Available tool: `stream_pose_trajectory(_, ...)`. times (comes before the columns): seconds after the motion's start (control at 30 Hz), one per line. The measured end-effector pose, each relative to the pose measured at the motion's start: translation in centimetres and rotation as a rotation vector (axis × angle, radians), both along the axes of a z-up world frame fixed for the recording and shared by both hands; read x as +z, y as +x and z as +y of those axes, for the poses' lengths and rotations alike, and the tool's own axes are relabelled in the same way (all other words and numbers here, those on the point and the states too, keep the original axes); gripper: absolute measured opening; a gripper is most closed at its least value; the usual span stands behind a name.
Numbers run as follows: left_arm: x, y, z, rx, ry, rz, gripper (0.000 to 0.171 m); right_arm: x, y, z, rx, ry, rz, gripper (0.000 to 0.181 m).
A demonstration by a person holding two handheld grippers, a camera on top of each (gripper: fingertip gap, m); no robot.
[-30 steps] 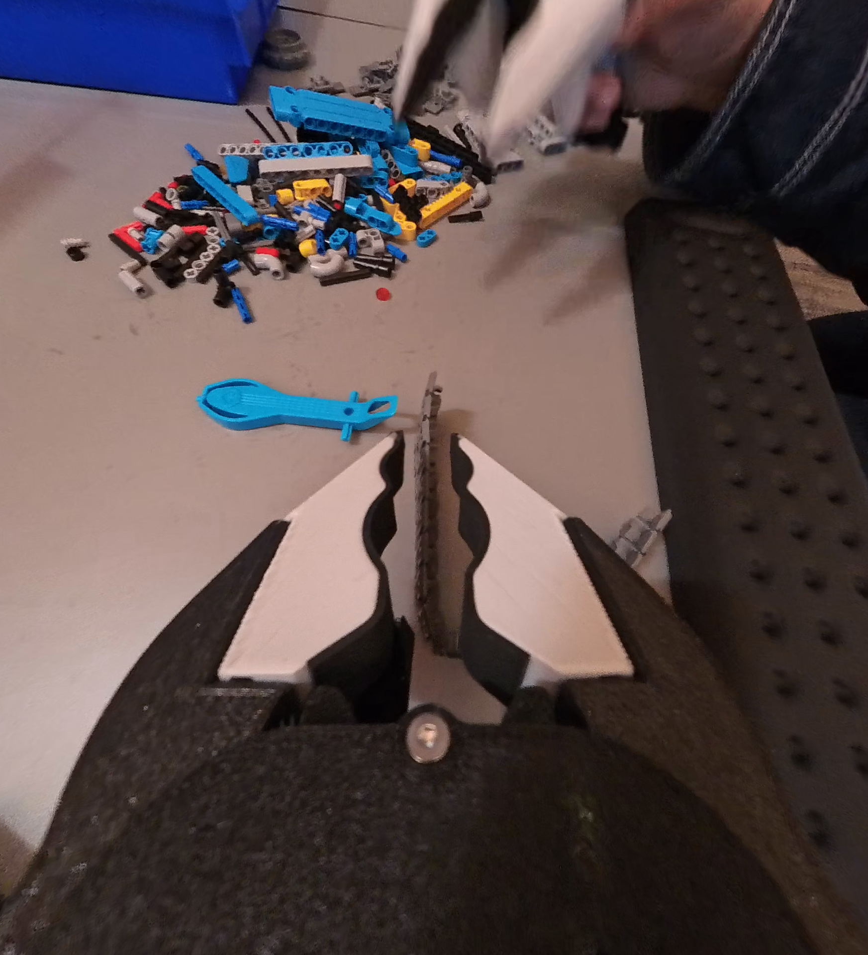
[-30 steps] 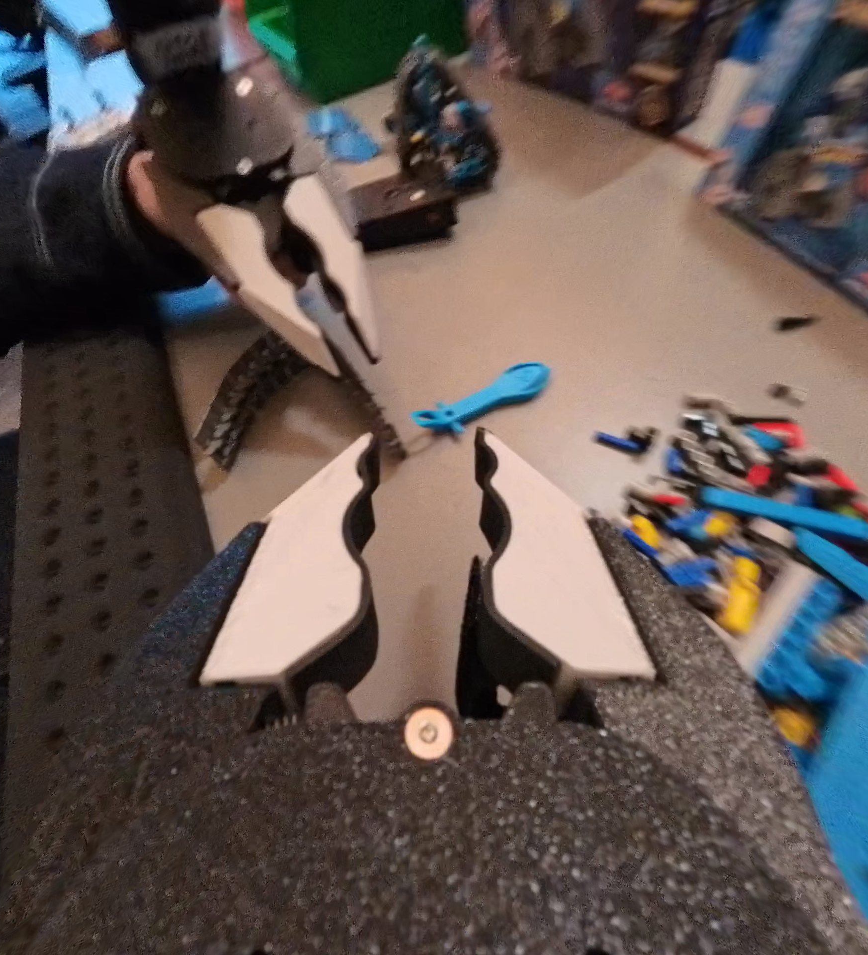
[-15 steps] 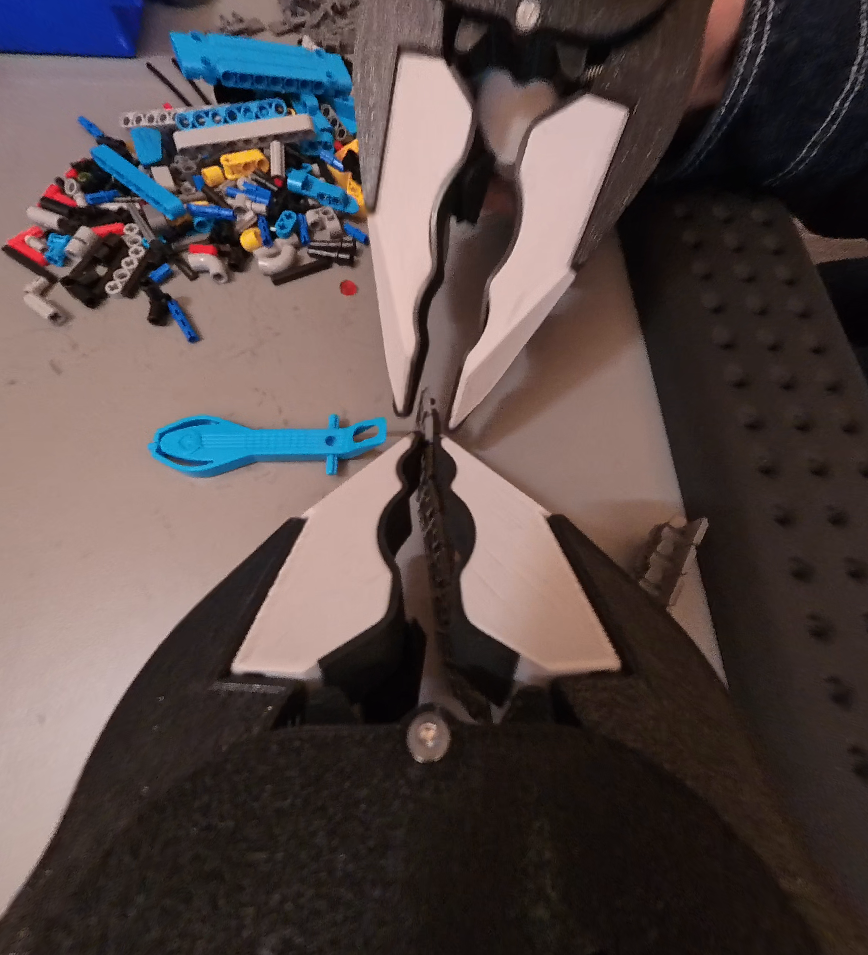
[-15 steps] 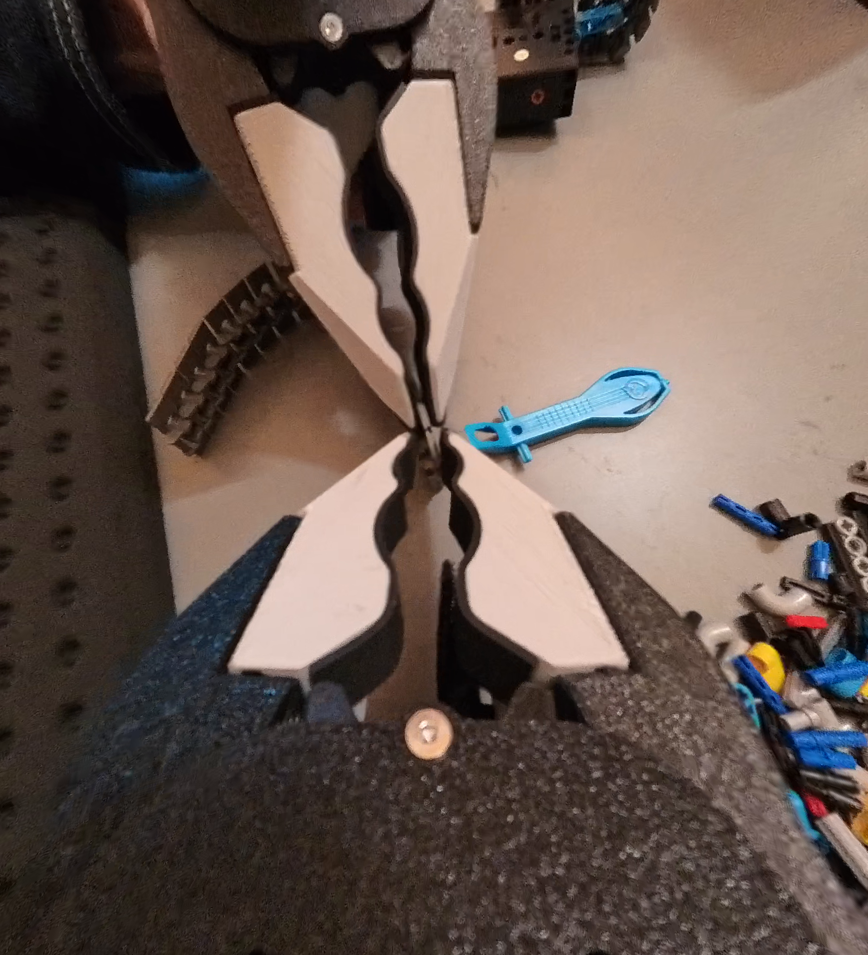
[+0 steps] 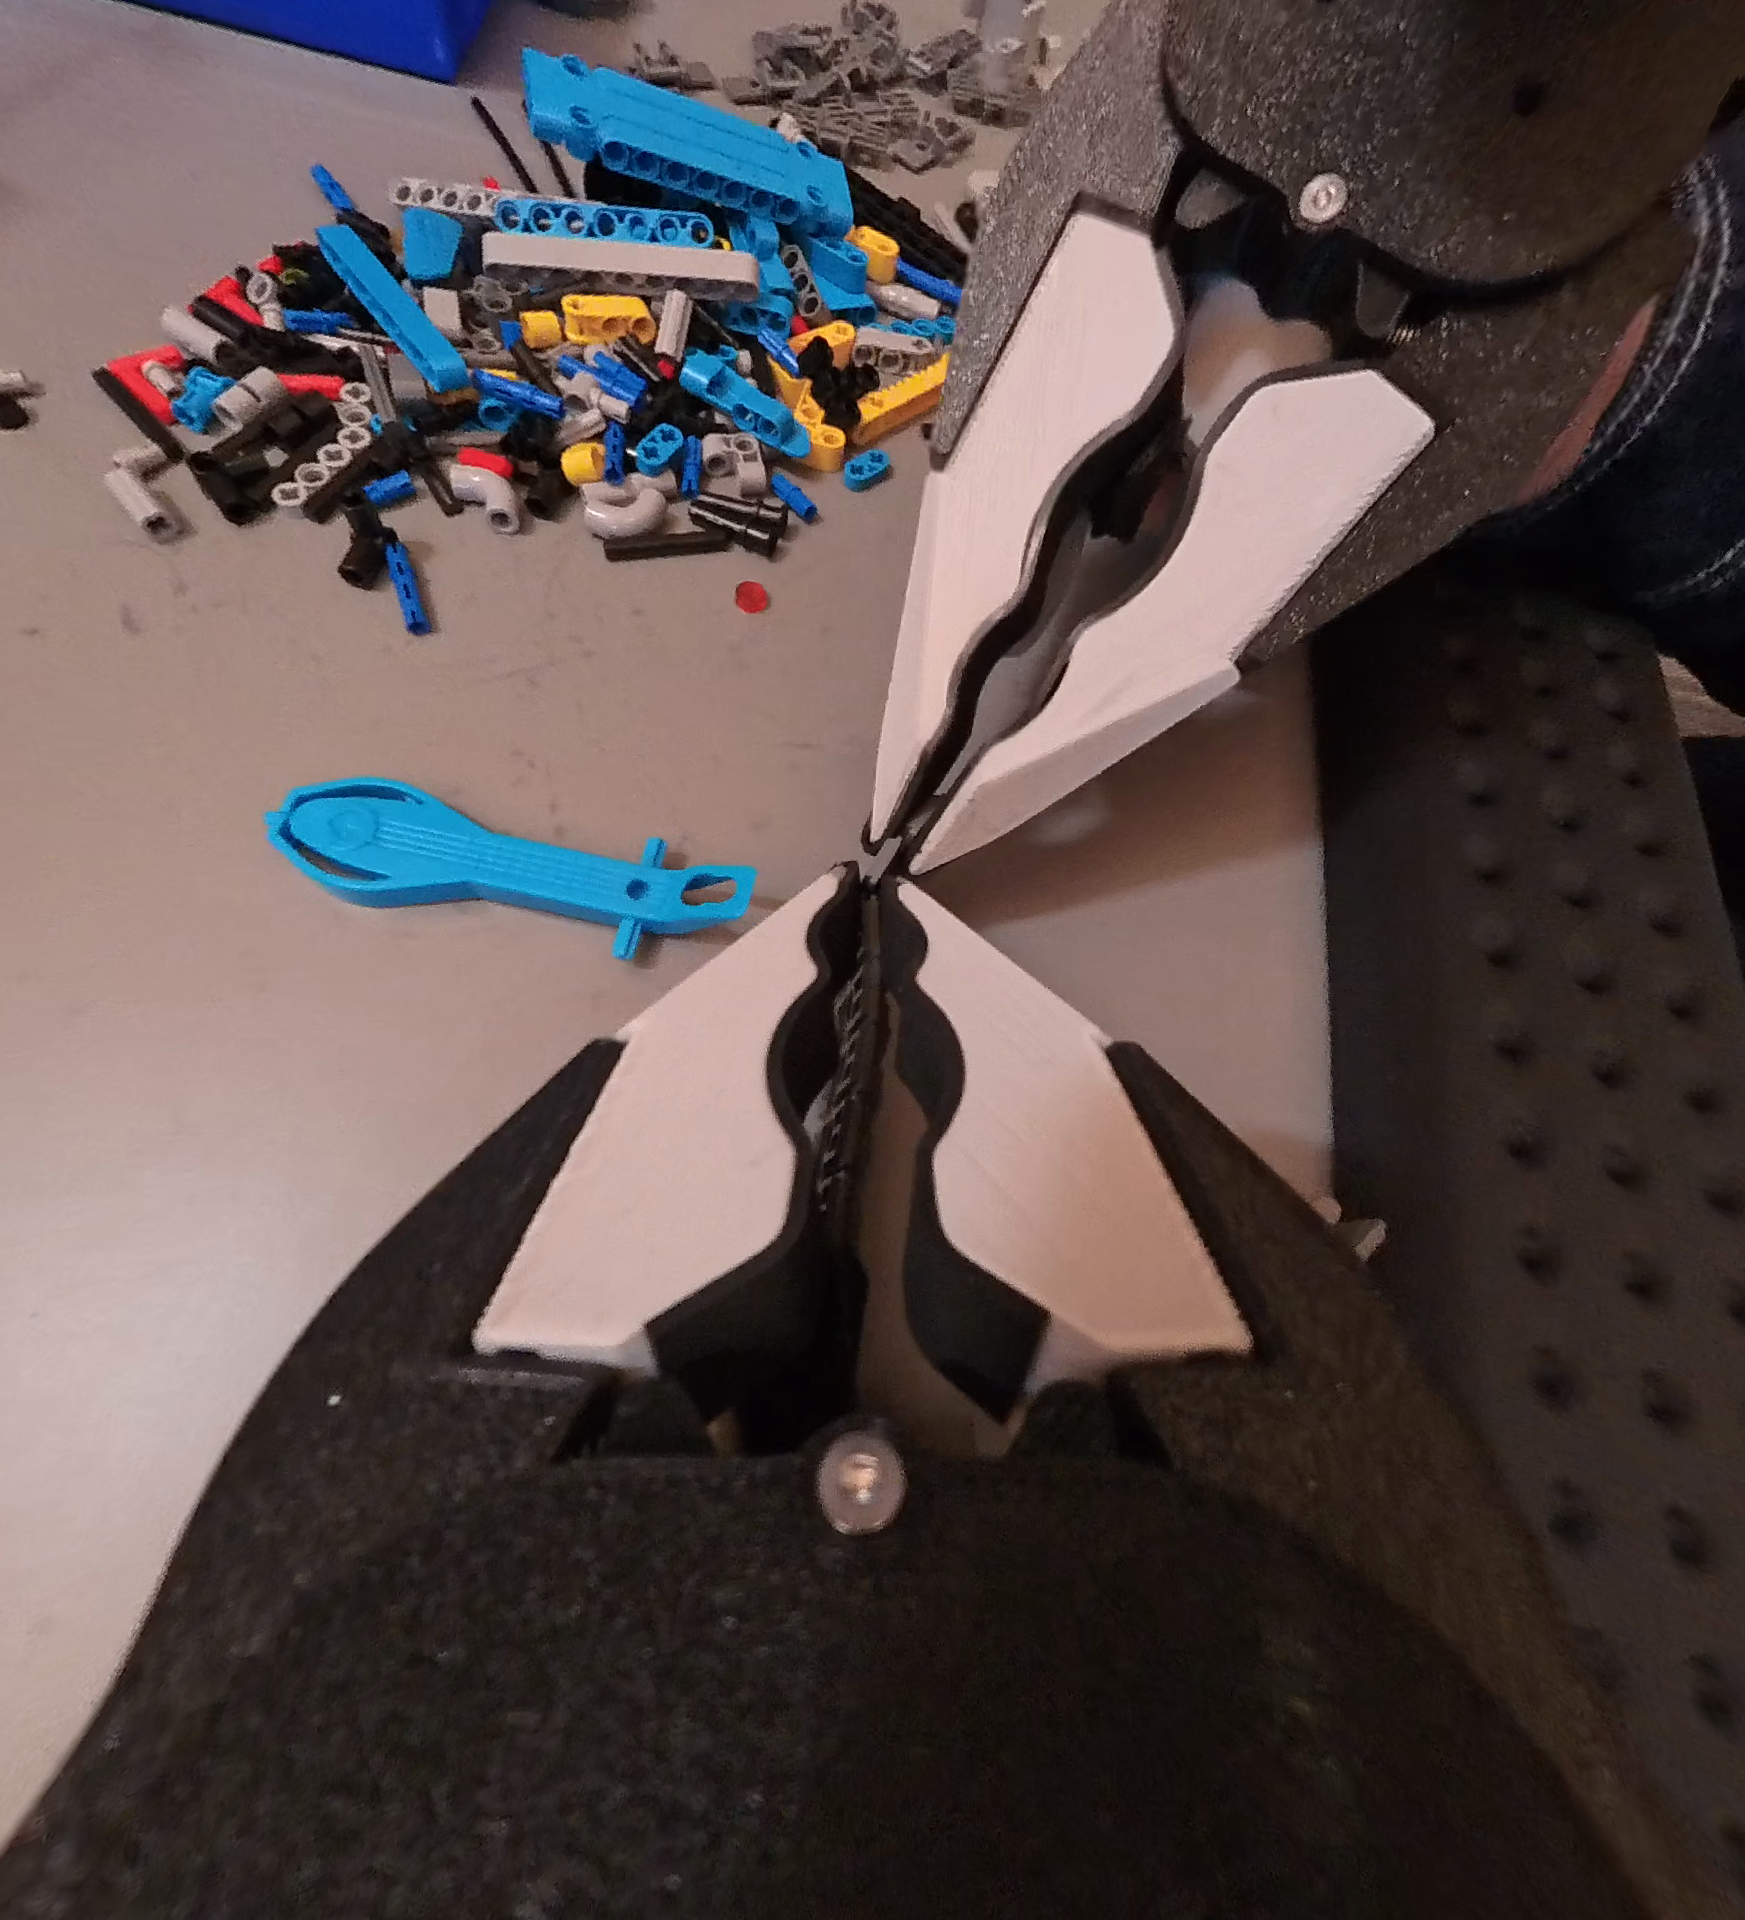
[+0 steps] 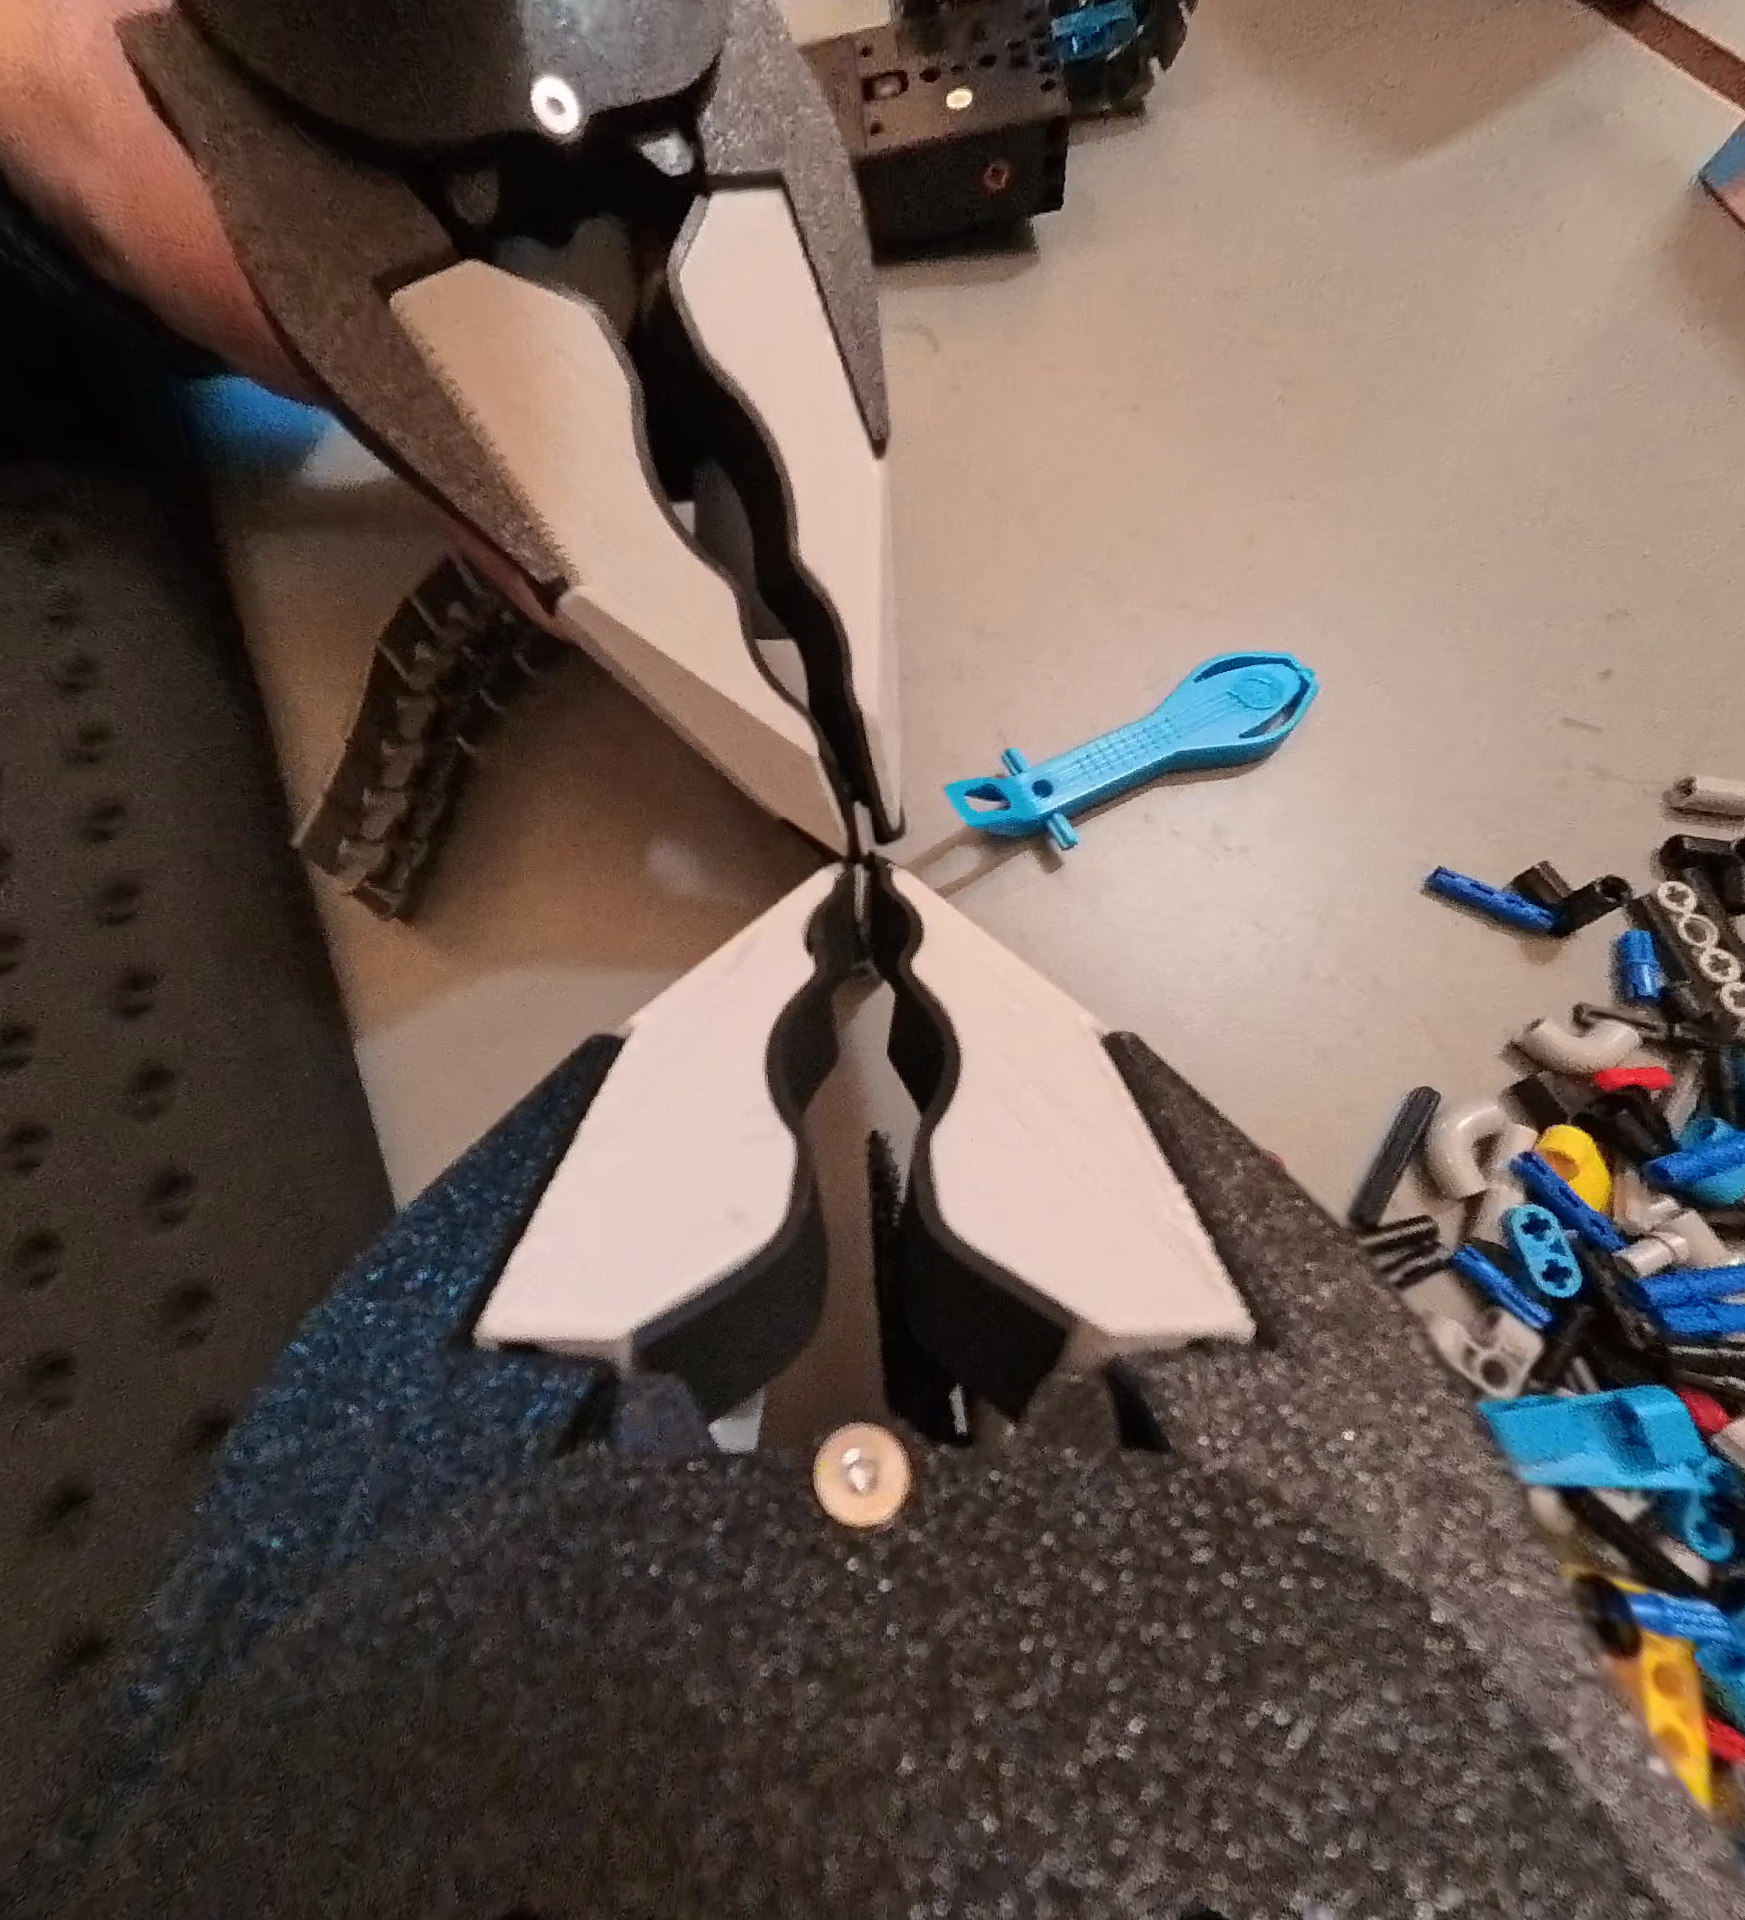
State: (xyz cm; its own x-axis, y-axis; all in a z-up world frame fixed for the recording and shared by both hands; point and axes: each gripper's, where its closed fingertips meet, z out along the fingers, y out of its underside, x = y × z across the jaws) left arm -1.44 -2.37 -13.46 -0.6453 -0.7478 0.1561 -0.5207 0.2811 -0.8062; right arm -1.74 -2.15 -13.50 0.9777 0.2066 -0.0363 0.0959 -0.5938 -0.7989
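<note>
Track chain (image 5: 852, 1049), dark and linked, runs edge-on between the fingers of your left gripper (image 5: 866, 883), which is clamped on it; its long axis follows the fingers, its tip just past them. Your right gripper (image 6: 860, 883) meets it tip to tip, nearly closed, seemingly pinching that end, though contact is too small to confirm. The chain's slack curls toward the black dimpled mat (image 6: 47, 831). A blue lever tool (image 5: 494, 854) lies nearby on the table (image 5: 120, 1039), the brick pile (image 5: 556, 343) beyond.

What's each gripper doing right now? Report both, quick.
Left gripper: shut on the dark grey track chain.
Right gripper: shut on the end link of the same chain, tip to tip with the left.
</note>
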Motion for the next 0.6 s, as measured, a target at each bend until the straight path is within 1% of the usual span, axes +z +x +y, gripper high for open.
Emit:
stream_pose_trajectory(0.03, 0.0, 0.1, 0.02, 0.012, 0.014, -0.01, 0.001, 0.0, 0.15, 0.04, -0.005, 0.004, 0.028, 0.0)
stream_pose_trajectory(0.1, 0.01, 0.29, 0.09, 0.033, 0.03, -0.015, 0.001, -0.05, 0.38, 0.05, -0.021, 0.007, 0.007, 0.0)
stream_pose_trajectory(0.13, 0.02, 0.37, 0.13, 0.044, 0.022, -0.009, 0.001, -0.04, 0.45, 0.09, -0.039, 0.01, 0.033, 0.0)
stream_pose_trajectory(0.2, 0.01, 0.55, 0.26, 0.078, 0.034, -0.012, 0.001, -0.04, 0.65, 0.2, -0.076, 0.007, -0.018, 0.0)
stream_pose_trajectory(0.23, 0.02, 0.54, 0.36, 0.088, 0.046, -0.017, 0.001, -0.06, 0.62, 0.25, -0.087, 0.007, -0.004, 0.001)
stream_pose_trajectory(0.3, 0.04, 0.48, 0.47, 0.112, 0.034, -0.012, 0.001, -0.03, 0.52, 0.27, -0.093, 0.016, 0.011, 0.0)
stream_pose_trajectory(0.37, 0.15, 0.51, 0.56, 0.136, 0.064, -0.038, 0.001, -0.01, 0.47, 0.3, -0.103, 0.022, 0.017, 0.001)
stream_pose_trajectory(0.43, 0.34, 0.58, 0.53, 0.16, 0.059, -0.05, 0.001, 0.2, 0.49, 0.25, -0.113, 0.037, 0.026, 0.0)
stream_pose_trajectory(0.6, 0.33, 0.74, 0.46, 0.189, 0.048, -0.045, 0.001, 0.16, 0.63, 0.15, -0.125, 0.044, 0.003, 0.0)
